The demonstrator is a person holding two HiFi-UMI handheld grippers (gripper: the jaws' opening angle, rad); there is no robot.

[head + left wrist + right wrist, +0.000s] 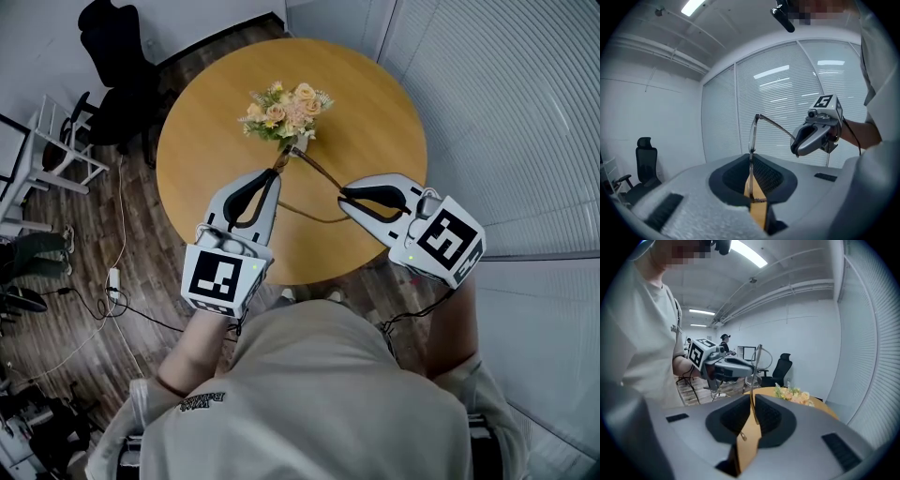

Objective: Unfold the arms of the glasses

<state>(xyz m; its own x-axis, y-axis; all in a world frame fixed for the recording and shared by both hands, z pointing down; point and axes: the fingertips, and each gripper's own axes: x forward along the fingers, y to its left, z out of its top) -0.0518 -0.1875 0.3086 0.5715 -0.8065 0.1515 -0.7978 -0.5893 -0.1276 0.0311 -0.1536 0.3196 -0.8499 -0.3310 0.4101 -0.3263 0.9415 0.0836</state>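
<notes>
The glasses (752,136) hang in the air between our two grippers, above the round wooden counter (375,112) and, in the head view, just in front of the bunch of flowers (286,111). Our left gripper (751,161) is closed on the thin rim of the front, which stands up out of its pads. One arm runs from the top corner across to our right gripper (751,404), which is pinched shut on the far end of that arm. That arm looks swung well out from the front, so we judge this side to be nearly or fully unfolded. A second thin curve shows below in the head view, but we cannot tell how far that other arm is opened. The main risk is overdoing the swing: if we keep drawing the right gripper away once the hinge reaches its stop, the wire could bend or the hinge could strain. Both holds are on very thin metal between soft pads, so a twist of either wrist could make the frame slip and rotate, or drop to the counter. Releasing one side carelessly would leave all the weight on a single narrow pinch. Drifting forward could also snag the flowers.
</notes>
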